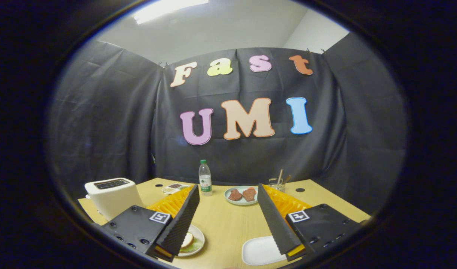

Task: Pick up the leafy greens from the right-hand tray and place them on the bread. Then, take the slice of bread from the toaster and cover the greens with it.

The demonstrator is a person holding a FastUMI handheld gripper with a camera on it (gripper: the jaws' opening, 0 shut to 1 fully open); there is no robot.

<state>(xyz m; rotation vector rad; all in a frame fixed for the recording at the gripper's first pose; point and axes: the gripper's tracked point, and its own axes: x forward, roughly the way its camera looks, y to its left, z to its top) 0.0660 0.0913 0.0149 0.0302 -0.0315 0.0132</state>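
While the gripper point(228, 213) gapes empty, a round white plate point(199, 236) holding bread point(187, 239) over greens point(193, 246) lies beside its left finger; a white toaster point(112, 196) stands beyond.

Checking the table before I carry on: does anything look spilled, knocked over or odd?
Nothing stands out. The water bottle and toaster stand upright, the meat plate sits flat beyond the open tongs, and the sandwich plate looks tidy.

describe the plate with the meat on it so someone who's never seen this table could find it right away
On the wooden table, look to the far side, beyond the open gripper and beside the water bottle. The round pale plate there carries two brown meat pieces, unlike the bare white tray.
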